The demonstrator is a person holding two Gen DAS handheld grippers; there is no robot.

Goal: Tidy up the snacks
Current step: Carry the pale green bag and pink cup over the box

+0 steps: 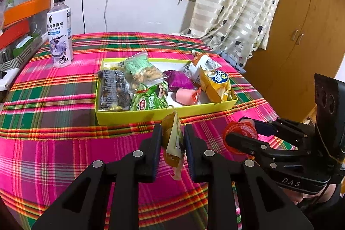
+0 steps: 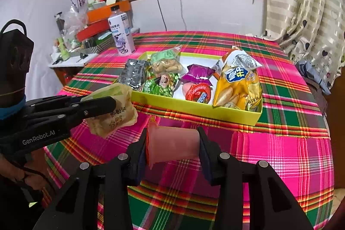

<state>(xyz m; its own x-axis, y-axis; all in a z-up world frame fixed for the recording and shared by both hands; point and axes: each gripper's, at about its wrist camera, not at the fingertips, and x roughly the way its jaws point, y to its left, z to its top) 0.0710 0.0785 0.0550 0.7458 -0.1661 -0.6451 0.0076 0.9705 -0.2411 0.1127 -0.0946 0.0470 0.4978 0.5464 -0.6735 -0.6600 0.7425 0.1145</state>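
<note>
My left gripper (image 1: 172,141) is shut on a small yellow-brown snack packet (image 1: 172,139), held on edge above the plaid tablecloth, just in front of the yellow tray (image 1: 138,116). The same packet (image 2: 116,113) shows at the left of the right wrist view, clamped in the left gripper (image 2: 103,105). My right gripper (image 2: 172,143) is shut on a pink jelly cup (image 2: 172,144) lying sideways, its red lid to the left. In the left wrist view that cup (image 1: 239,139) and the right gripper (image 1: 239,133) sit at the right. The tray (image 2: 194,108) holds several snack packs, green, black, purple and yellow.
A white drink bottle (image 1: 60,36) stands on the table at the back left, behind the tray. Stacked boxes and clutter (image 2: 94,21) fill a side shelf at the left. Curtains (image 1: 241,3) and a wooden cupboard (image 1: 306,25) lie to the right. A hand (image 2: 25,178) holds the left gripper.
</note>
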